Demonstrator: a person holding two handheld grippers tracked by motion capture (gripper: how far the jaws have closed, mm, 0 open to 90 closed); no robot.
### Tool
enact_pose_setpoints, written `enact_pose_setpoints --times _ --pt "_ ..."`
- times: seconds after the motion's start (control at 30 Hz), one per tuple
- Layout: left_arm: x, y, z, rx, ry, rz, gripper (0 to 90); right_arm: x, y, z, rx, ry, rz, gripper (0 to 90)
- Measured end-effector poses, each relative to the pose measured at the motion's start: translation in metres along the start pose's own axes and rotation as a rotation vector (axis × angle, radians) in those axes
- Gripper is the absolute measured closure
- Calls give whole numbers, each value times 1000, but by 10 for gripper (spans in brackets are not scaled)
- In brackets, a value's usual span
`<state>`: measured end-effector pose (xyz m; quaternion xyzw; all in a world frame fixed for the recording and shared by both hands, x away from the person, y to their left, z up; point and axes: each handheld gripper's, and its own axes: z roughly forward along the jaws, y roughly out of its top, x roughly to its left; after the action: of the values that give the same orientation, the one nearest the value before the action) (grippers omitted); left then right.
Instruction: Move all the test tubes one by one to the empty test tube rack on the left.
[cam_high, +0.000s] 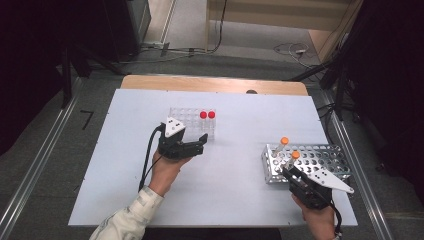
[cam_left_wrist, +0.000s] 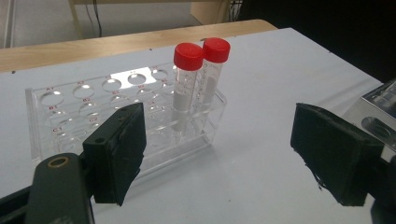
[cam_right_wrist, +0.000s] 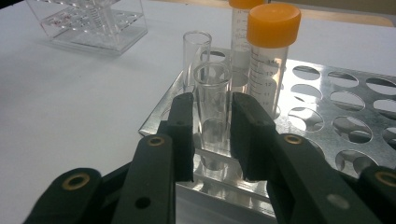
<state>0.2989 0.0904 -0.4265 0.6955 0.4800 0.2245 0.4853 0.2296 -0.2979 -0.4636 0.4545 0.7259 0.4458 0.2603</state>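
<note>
The right gripper (cam_right_wrist: 212, 135) has its jaws clamped on an open tube (cam_right_wrist: 213, 114) standing in the metal rack (cam_high: 325, 152) near the bench's right edge; a second open tube (cam_right_wrist: 195, 60) and two orange-capped tubes (cam_right_wrist: 272, 56) stand just behind it. The left gripper (cam_high: 199, 142) hangs with jaws wide and nothing between them, just beside the clear rack (cam_left_wrist: 70, 112) mid-bench. Two red-capped tubes (cam_left_wrist: 189, 77) stand at that rack's right end.
</note>
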Motion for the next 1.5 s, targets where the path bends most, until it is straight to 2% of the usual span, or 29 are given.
enact_pose_setpoints --times 0.37,0.6,1.0,1.27,1.5 --pt "0 0 0 -1 -3 -1 188 0 3 -2 -16 -15 -10 731" --pt "0 1 -1 -5 -4 -5 189 5 11 -11 -50 -32 -43 734" --pt "0 1 -1 -7 -4 -5 189 11 24 -29 -120 -51 -68 736" --pt "-1 1 -1 -8 -6 -4 190 17 35 -40 -156 -7 -59 737" --pt "-1 1 -2 -11 -4 -4 196 29 41 -33 -148 51 -69 737"
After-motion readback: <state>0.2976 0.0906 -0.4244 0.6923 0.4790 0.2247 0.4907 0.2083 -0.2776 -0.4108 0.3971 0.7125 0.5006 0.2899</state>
